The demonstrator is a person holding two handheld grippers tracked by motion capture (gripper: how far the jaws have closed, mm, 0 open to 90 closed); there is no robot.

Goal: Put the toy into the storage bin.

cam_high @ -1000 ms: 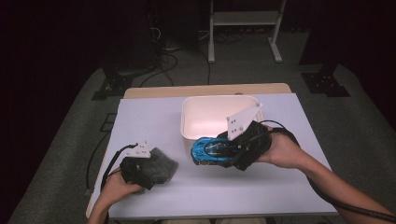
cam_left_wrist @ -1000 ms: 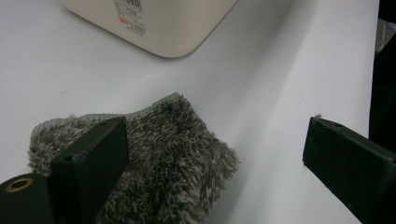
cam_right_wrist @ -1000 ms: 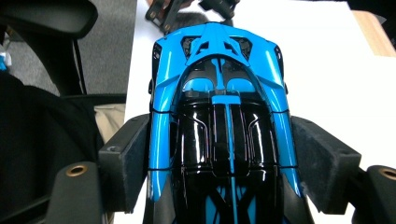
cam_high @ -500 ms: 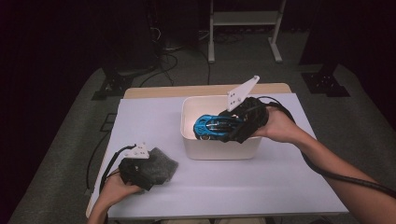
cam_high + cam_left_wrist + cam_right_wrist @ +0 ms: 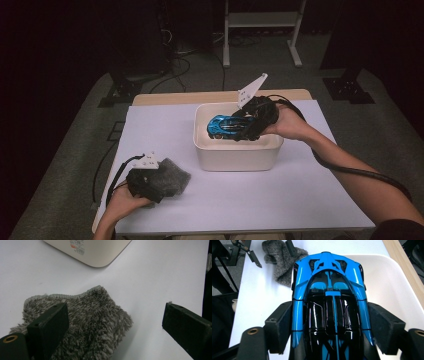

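A blue and black toy car (image 5: 227, 127) hangs inside the top of the white tub (image 5: 235, 150), held by my right gripper (image 5: 248, 125), whose jaws press on both flanks of the toy car (image 5: 332, 307). The tub's inner wall (image 5: 397, 285) lies under and to the right of it. A grey shaggy cloth (image 5: 170, 175) lies on the white table near the front left. My left gripper (image 5: 150, 182) rests over the cloth (image 5: 82, 322) with its jaws wide open; one jaw sits above the pile, the other over bare table.
The white tabletop (image 5: 280, 195) has a wooden strip along its far edge (image 5: 170, 99). A black cable (image 5: 360, 172) trails from the right gripper along the forearm. A metal stand (image 5: 260, 30) and cables stand on the dark floor behind.
My right gripper has carried the toy car from the table in front of the tub up and over its rim, and now holds it inside the top. The left gripper has stayed put.
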